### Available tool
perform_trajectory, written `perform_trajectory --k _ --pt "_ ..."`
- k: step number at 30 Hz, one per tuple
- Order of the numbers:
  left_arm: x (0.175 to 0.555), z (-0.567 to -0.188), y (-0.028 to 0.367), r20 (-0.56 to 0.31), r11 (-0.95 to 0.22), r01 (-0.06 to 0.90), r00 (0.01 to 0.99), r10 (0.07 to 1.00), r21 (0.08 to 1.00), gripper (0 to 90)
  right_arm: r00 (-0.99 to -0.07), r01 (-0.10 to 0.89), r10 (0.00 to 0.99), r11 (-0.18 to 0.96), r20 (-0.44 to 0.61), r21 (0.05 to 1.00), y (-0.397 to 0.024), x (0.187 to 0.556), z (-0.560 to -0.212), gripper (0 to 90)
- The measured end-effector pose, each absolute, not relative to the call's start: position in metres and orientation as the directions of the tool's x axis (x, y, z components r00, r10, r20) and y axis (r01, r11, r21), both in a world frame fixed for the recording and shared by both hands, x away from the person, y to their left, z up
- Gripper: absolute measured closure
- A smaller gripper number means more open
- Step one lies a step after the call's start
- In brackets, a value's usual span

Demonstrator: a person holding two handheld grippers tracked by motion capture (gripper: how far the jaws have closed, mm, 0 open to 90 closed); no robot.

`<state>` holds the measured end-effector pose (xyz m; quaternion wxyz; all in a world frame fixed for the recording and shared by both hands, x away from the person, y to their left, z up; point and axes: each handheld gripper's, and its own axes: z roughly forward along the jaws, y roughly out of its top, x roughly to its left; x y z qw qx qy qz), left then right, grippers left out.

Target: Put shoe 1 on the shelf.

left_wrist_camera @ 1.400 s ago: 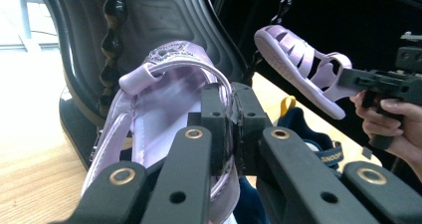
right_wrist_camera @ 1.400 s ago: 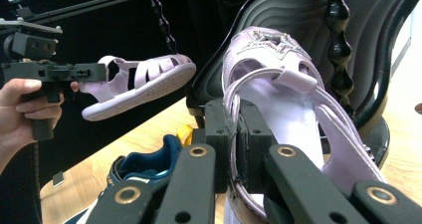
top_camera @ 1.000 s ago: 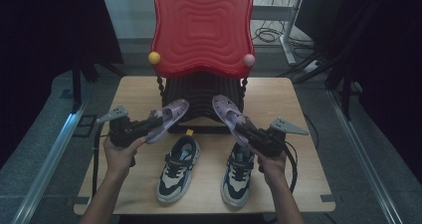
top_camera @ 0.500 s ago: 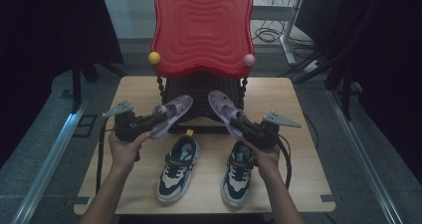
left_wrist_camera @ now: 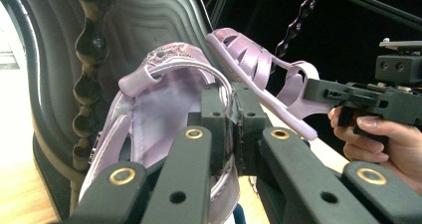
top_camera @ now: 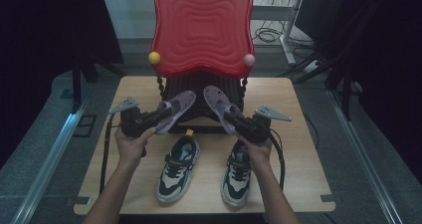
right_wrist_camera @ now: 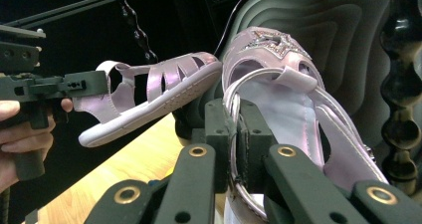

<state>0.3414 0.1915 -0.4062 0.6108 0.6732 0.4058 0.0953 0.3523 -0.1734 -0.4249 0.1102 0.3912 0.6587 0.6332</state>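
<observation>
Drawn inward since earlier, my left gripper [top_camera: 149, 118] and right gripper [top_camera: 241, 124] pinch lilac sandals [top_camera: 174, 110] above the wooden table [top_camera: 293, 149].

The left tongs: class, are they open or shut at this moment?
Shut. The left tongs pinch the heel strap of a lilac strappy sandal, their pads pressed against the strap from both sides.

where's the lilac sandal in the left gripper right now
In the high view the lilac strappy sandal sits left of centre, held up by the left gripper before the red wavy-backed chair, above the dark blue sneaker.
</observation>
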Motion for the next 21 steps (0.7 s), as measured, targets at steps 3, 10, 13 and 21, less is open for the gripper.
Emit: perform_trajectory --k 3,10,13,21 --pt "0.344 -0.405 0.189 -0.361 0.071 0.426 0.651 0.667 0.902 85.8 -0.667 0.381 0.655 -0.11 0.355 0.918 -0.169 0.355 -0.426 85.4" --pt "0.351 -0.402 0.184 -0.362 0.077 0.422 0.652 0.667 0.903 85.8 -0.66 0.385 0.659 -0.115 0.36 0.916 -0.164 0.36 -0.423 85.4" --pt "0.354 -0.4 0.178 -0.352 0.069 0.416 0.656 0.668 0.907 85.8 -0.665 0.376 0.664 -0.096 0.341 0.922 -0.159 0.362 -0.42 85.4" --pt "0.36 -0.398 0.17 -0.322 0.052 0.395 0.657 0.682 0.917 86.0 -0.656 0.373 0.677 -0.096 0.335 0.923 -0.151 0.366 -0.418 85.3"
